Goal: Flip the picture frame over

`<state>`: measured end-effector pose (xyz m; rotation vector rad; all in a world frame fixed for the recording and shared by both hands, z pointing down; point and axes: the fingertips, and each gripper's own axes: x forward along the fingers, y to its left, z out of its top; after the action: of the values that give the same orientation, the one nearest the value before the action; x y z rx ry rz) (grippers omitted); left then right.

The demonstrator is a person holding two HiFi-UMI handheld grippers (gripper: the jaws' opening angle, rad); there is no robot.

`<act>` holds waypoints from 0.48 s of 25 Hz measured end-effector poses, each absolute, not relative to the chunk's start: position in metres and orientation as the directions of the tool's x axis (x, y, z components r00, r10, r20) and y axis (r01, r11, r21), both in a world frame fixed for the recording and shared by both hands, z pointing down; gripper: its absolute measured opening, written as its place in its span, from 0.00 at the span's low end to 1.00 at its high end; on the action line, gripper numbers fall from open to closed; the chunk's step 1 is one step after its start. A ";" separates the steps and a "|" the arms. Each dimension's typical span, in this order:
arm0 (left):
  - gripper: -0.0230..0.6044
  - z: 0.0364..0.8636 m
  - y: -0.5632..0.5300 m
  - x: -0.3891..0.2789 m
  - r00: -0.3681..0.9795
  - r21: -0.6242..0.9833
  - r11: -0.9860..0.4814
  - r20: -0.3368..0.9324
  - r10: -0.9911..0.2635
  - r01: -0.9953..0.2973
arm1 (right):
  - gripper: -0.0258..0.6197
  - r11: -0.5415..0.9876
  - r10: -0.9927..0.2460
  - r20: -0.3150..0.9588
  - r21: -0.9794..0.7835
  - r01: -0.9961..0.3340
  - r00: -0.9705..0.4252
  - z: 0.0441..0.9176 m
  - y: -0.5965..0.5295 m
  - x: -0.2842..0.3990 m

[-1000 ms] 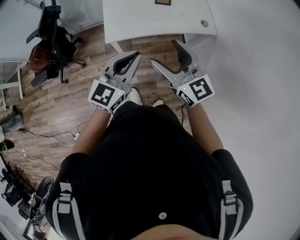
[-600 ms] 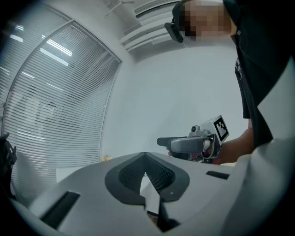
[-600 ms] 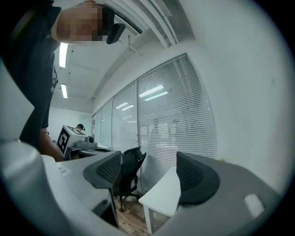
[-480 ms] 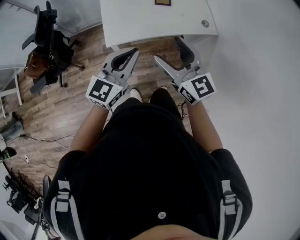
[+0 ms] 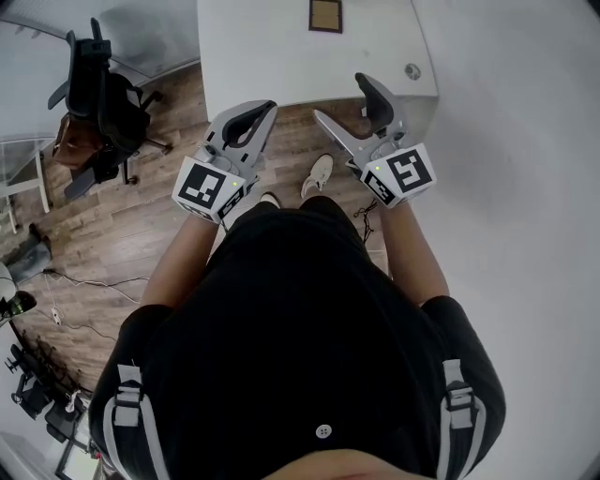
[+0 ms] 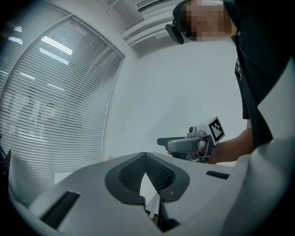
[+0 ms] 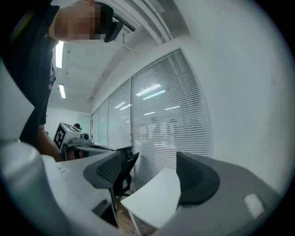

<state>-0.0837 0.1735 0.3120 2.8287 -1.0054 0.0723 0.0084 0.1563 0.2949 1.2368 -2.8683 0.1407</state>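
Ahead of the person, the white table [image 5: 262, 47] has come closer and shows more of its top, so the approach is under way. Both grippers are held up near its front edge, the left gripper [image 5: 269, 107] pressed together on nothing and the right gripper [image 5: 340, 97] spread and empty. The picture frame [image 5: 325, 15] lies flat towards the table's far side, untouched, so the flip has not begun.
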 end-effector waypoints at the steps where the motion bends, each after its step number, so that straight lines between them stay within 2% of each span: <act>1: 0.05 0.311 0.164 -0.078 0.772 0.111 -0.764 0.093 -0.629 -0.635 | 0.64 0.687 -0.721 0.050 -0.080 -0.723 -0.691 0.296 0.145 0.013; 12: 0.05 0.301 0.074 -0.013 0.734 0.088 -0.729 0.114 -0.669 -0.678 | 0.64 0.728 -0.671 0.065 -0.129 -0.673 -0.738 0.303 0.049 0.069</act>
<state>-0.0130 0.0738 0.3015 2.8091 -1.0960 0.1128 0.0691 0.0491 0.3026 1.1308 -2.9071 0.2257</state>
